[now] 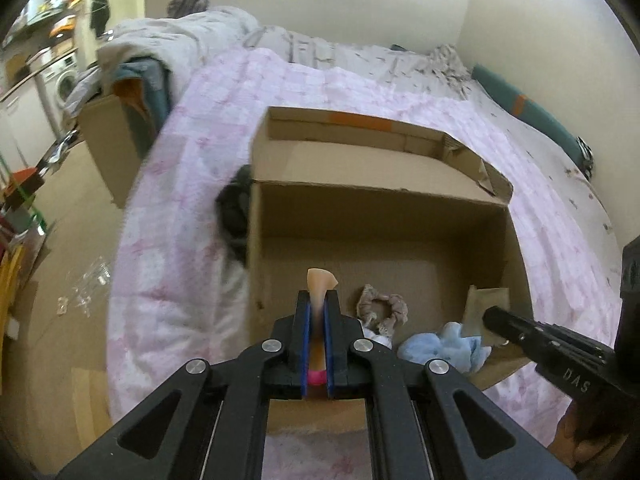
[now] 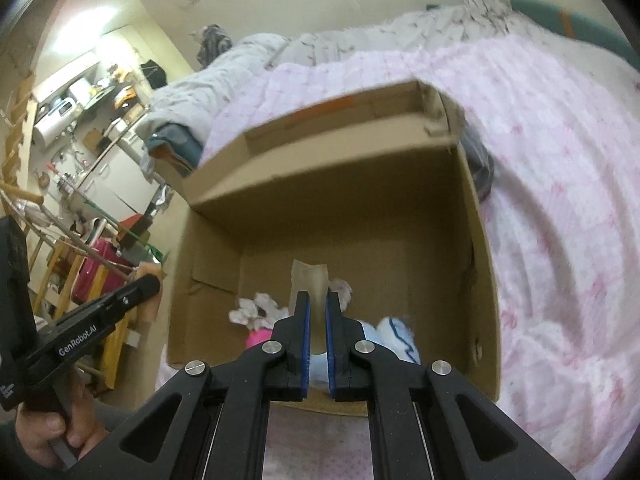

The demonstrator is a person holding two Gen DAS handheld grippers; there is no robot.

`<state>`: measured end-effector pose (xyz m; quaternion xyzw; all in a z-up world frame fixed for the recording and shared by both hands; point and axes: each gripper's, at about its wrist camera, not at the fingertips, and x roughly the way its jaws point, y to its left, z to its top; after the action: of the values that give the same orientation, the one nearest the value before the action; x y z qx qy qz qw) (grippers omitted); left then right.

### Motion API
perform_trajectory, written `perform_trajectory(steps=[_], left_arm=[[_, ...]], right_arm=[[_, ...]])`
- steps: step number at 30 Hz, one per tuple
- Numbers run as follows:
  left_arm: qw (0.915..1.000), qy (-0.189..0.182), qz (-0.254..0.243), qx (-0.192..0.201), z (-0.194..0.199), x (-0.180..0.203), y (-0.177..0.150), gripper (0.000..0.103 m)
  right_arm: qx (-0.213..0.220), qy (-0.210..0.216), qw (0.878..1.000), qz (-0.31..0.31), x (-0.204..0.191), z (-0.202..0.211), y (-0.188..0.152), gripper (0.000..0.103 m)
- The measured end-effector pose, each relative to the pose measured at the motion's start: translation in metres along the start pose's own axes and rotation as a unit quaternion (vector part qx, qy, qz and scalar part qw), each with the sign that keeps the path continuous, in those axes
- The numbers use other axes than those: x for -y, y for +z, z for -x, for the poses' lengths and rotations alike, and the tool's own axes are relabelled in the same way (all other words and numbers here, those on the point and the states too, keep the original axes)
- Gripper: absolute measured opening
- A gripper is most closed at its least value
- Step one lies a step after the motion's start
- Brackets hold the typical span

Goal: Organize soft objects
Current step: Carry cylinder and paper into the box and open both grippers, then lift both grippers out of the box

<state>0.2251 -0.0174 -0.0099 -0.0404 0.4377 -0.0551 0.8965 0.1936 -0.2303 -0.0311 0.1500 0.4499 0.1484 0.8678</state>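
Observation:
An open cardboard box (image 1: 376,216) lies on the pink quilted bed. My left gripper (image 1: 318,300) is shut on a peach soft piece (image 1: 320,280) with a pink end, held over the box's near part. Inside the box lie a beige scrunchie (image 1: 382,310) and a light blue soft item (image 1: 440,346). My right gripper (image 2: 318,300) is shut on a pale translucent soft piece (image 2: 314,276), over the same box (image 2: 360,184). Below it lie white-pink soft items (image 2: 256,308), a pink thing (image 2: 256,338) and a blue-white item (image 2: 396,334).
A dark cloth (image 1: 234,212) lies on the quilt (image 1: 168,216) against the box's outer wall. A rumpled grey duvet (image 1: 180,36) is heaped at the bed's far end. Another cardboard box (image 1: 108,140) stands on the floor beside the bed, with clutter and shelves further left.

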Motion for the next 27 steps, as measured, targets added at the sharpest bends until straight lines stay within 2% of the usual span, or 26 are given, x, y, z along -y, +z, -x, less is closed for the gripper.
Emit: perform_trajectory(steps=[3, 6, 8, 12, 18, 21, 22, 23, 27], left_arm=[[0.9999, 0.01, -0.005, 0.001, -0.013, 0.002, -0.008, 0.005], [0.9996, 0.003, 0.02, -0.022, -0.023, -0.003, -0.013, 0.005], [0.9993, -0.002, 0.032, -0.021, -0.023, -0.007, -0.014, 0.005], [0.9995, 0.002, 0.026, -0.016, -0.023, -0.005, -0.014, 0.007], [0.9999, 0.01, 0.005, -0.012, -0.022, 0.001, -0.018, 0.019], [0.9995, 0.016, 0.006, -0.027, -0.026, 0.0, -0.019, 0.04], [0.9994, 0.016, 0.007, -0.029, -0.027, 0.0, -0.018, 0.054], [0.9994, 0.015, 0.01, -0.029, -0.026, -0.001, -0.019, 0.063], [0.9996, 0.01, 0.011, -0.023, -0.023, 0.0, -0.019, 0.066]], right_arm=[[-0.011, -0.003, 1.0, 0.004, -0.001, -0.01, -0.004, 0.008], [-0.017, -0.008, 1.0, 0.01, -0.001, -0.015, -0.006, 0.008], [-0.02, -0.009, 1.0, 0.008, 0.0, -0.017, -0.008, 0.008], [-0.018, -0.01, 1.0, 0.006, 0.001, -0.017, -0.007, 0.008], [-0.016, -0.014, 1.0, 0.009, -0.003, -0.019, -0.008, 0.009], [-0.017, -0.017, 1.0, 0.011, -0.002, -0.02, -0.009, 0.009], [-0.017, -0.018, 1.0, 0.012, -0.002, -0.019, -0.009, 0.009], [-0.017, -0.019, 1.0, 0.012, -0.002, -0.02, -0.009, 0.009], [-0.019, -0.017, 1.0, 0.007, -0.001, -0.021, -0.01, 0.009]])
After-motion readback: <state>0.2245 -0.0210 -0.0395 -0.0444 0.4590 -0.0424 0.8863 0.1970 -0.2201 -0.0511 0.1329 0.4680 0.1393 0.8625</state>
